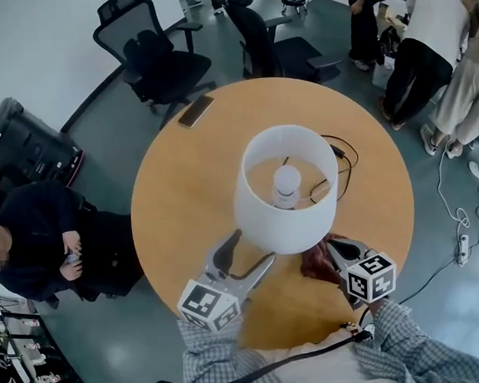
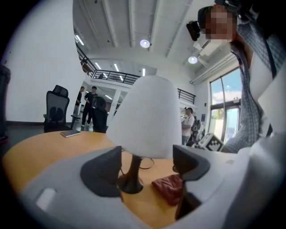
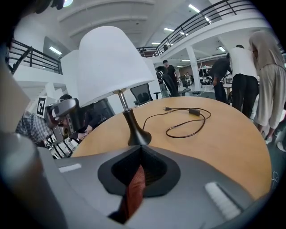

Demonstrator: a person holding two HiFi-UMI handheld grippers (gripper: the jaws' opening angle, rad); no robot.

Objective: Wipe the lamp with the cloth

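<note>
A table lamp with a white shade (image 1: 286, 188) stands on the round wooden table (image 1: 186, 204). My left gripper (image 1: 249, 256) is open and empty, its jaws spread just short of the shade's near left side. In the left gripper view the shade (image 2: 143, 116), the dark base (image 2: 130, 182) and the red cloth (image 2: 169, 188) lie ahead. My right gripper (image 1: 338, 254) is shut on the red cloth (image 1: 317, 263), near the lamp's foot at the right. In the right gripper view the cloth (image 3: 133, 190) hangs from the closed jaws, with the lamp base (image 3: 137, 136) just beyond.
The lamp's black cord (image 1: 337, 165) loops on the table behind the lamp. A phone (image 1: 196, 111) lies near the far left rim. Office chairs (image 1: 157, 56) stand beyond the table. People (image 1: 426, 37) stand at the back right, and a person (image 1: 35, 238) sits at the left.
</note>
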